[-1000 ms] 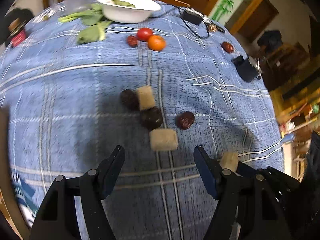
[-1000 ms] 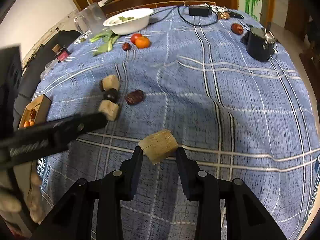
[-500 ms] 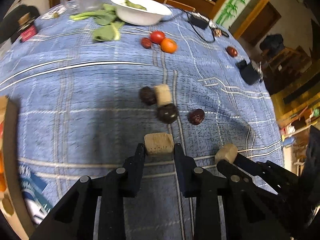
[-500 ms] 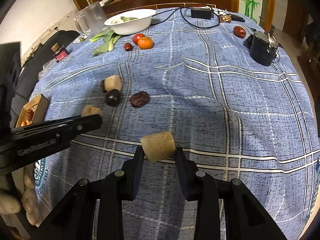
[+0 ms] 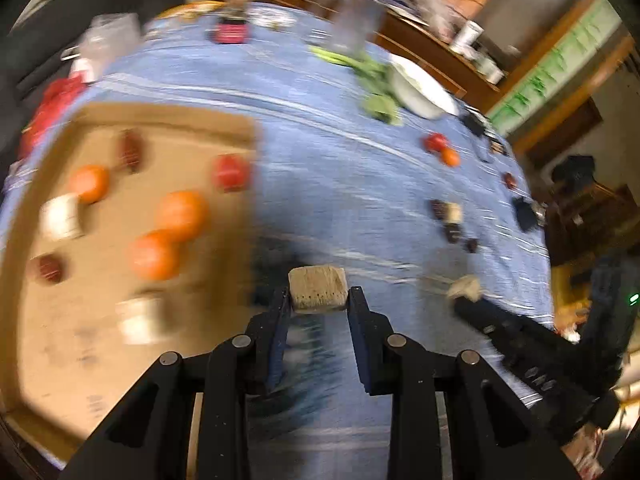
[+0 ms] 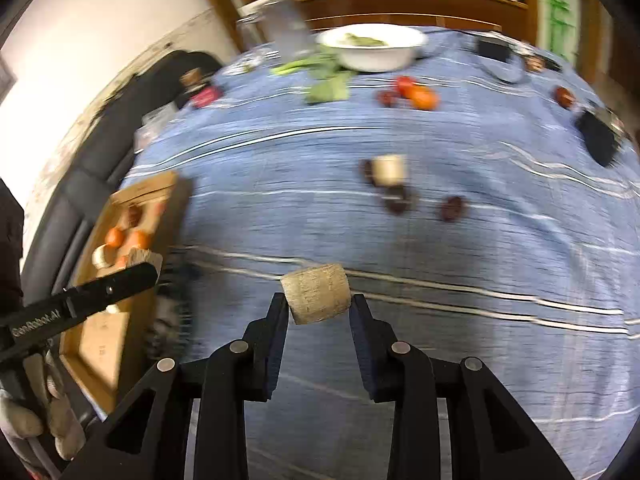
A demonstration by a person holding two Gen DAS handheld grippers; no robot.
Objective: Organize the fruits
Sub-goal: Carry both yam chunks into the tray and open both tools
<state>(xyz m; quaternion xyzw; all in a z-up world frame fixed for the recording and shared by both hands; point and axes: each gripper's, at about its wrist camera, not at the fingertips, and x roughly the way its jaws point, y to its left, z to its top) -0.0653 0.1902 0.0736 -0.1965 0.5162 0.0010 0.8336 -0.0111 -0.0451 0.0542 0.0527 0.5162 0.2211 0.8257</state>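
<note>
Since half a second ago the left gripper (image 5: 318, 300) has swung leftward with its load: its view, then filled with the middle of the blue checked worktop (image 5: 352, 184), now takes in the cardboard tray (image 5: 100, 312) at the left, and the picture is smeared by motion. The jaws remain closed on a tan cork-like block (image 5: 317, 289), pinched by its two ends and carried clear of the cloth just beside the tray's right edge. The right gripper (image 6: 319, 308) is likewise closed on a second tan block (image 6: 316, 294), a short cylinder with a rough, pitted surface, held above the cloth near the front of the worktop; in the right wrist view the left gripper's finger reaches over the tray (image 6: 120, 240). The tray holds three oranges (image 5: 182, 214), a red tomato (image 5: 230, 172), two dark red dates (image 5: 130, 154) and two pale blocks (image 5: 60, 216), all blurred. Left on the cloth mid-worktop are one tan block (image 6: 387, 169) touching a dark fruit, another dark fruit (image 6: 397, 201) just below it, and a date (image 6: 453, 207) near these. Farther back lie a tomato and orange pair (image 6: 418, 92), green leaves (image 6: 326, 88) and a white bowl (image 6: 372, 52)
</note>
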